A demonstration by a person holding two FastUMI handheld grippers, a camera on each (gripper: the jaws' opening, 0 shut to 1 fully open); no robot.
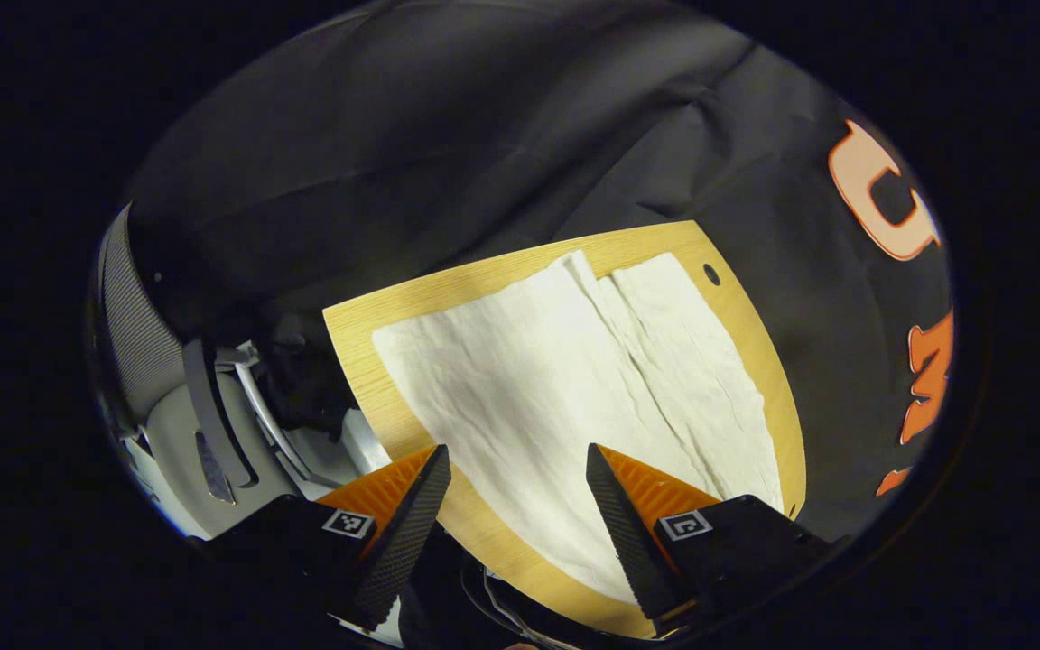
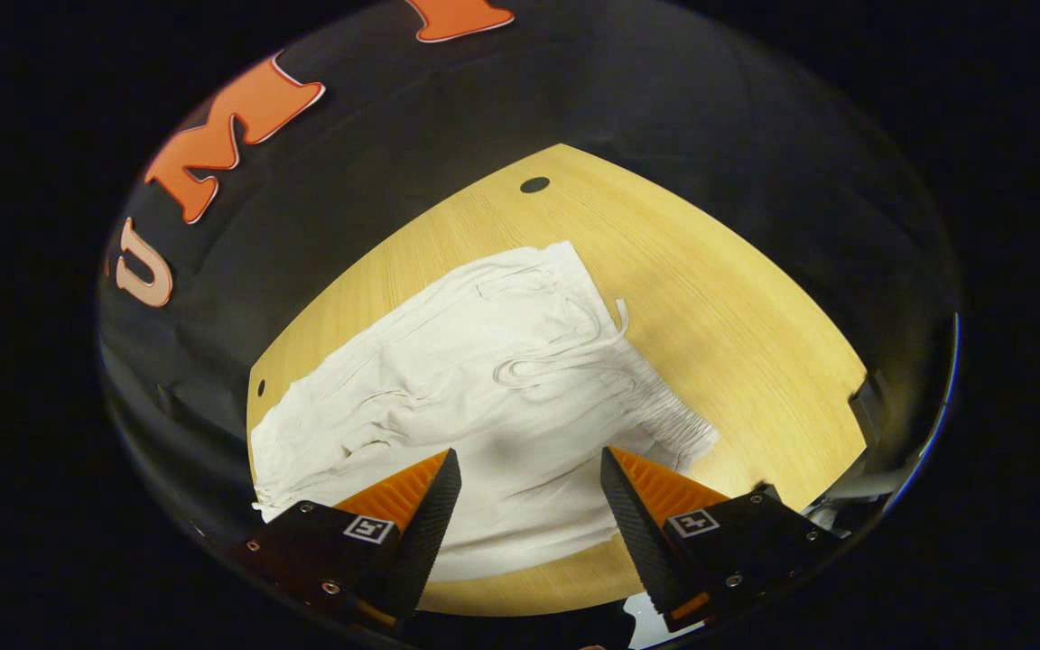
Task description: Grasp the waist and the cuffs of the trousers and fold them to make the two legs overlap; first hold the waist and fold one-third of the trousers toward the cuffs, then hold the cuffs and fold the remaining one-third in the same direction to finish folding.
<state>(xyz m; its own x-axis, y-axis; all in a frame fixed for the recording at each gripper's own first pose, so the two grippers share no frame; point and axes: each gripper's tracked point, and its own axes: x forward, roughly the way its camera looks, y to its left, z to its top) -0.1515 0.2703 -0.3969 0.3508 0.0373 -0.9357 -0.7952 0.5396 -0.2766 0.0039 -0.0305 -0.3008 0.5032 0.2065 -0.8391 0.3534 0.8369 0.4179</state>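
Left gripper [image 1: 516, 456]: jaws wide apart, nothing between them, held above the near edge of the wooden table [image 1: 366, 325]. Its fingers [image 1: 412, 524] frame the cuff end of the white trousers [image 1: 565, 379]. In the left gripper view the trousers lie flat on the tabletop, the two legs side by side and running away from the camera, with a long crease line between them. Bare wood shows along the left and far sides of the fabric. A small dark hole [image 1: 711, 273] sits in the table near its far corner. Off the left table edge stands a grey office chair [image 1: 177, 397].

Right gripper [image 2: 529, 465]: jaws likewise spread, holding nothing, poised over the waist end of the trousers [image 2: 484, 379]. In the right gripper view the gathered waistband [image 2: 673, 429] lies to the right, just past the right finger, and a looped drawstring [image 2: 565, 357] rests on the fabric beyond the fingertips. The legs extend off to the left toward the table edge. The trousers are unfolded. Open wooden table [image 2: 737, 316] lies to the right of the waist.
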